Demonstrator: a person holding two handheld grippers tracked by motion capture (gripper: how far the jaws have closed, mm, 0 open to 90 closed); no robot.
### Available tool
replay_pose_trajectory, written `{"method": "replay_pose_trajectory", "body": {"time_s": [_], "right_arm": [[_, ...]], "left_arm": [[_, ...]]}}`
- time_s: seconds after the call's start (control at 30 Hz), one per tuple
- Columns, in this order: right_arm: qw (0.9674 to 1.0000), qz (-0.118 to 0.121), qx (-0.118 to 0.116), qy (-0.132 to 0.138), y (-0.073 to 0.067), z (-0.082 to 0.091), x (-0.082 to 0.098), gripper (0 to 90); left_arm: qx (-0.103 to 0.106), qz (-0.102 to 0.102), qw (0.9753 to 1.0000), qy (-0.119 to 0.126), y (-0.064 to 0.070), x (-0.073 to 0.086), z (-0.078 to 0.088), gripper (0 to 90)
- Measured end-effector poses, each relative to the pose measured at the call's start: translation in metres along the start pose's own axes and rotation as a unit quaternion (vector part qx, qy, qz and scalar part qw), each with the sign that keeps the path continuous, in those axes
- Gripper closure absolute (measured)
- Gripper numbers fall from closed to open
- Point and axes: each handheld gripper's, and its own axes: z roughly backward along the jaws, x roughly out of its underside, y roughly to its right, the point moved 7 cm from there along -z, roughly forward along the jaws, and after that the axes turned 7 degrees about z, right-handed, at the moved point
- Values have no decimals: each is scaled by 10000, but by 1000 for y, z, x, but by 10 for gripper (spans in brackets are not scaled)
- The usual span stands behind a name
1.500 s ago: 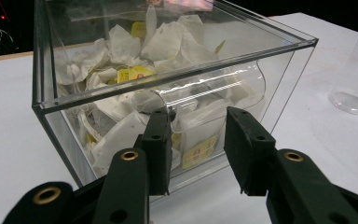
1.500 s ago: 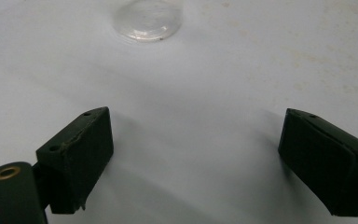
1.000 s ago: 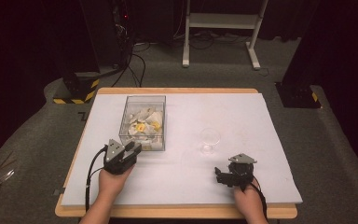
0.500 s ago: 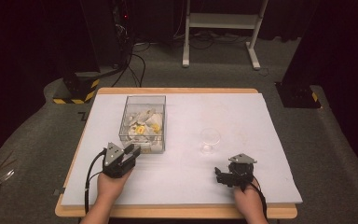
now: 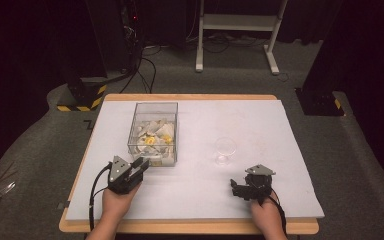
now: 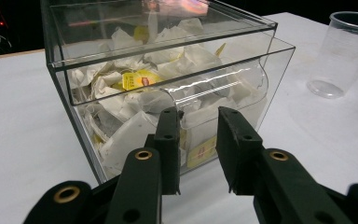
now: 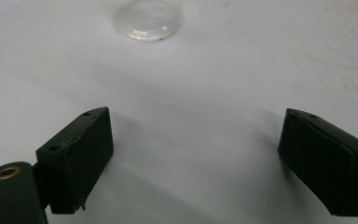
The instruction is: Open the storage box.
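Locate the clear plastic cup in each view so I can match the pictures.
High view: the clear plastic cup stands right of centre on the white table, right of the clear box of tea bags.
Left gripper view: top right corner, right of the box.
Right gripper view: top centre, its base at the upper edge.
Shared landmark: the white table surface.

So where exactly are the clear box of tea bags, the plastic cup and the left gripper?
clear box (image 5: 153, 111), high view, on its lid.
plastic cup (image 6: 346, 51), left gripper view, on its side wall.
left gripper (image 6: 198, 140), left gripper view, midway between its two black jaw tips, at the box's front opening.
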Motion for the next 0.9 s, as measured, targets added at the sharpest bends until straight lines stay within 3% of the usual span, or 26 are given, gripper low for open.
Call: {"method": "replay_pose_trajectory", "body": {"time_s": [0.9], "right_arm": [[10000,-1,17,13,0,0,0,103]], "left_arm": [[82,-79,9999,-24,7,10,22,746]]}}
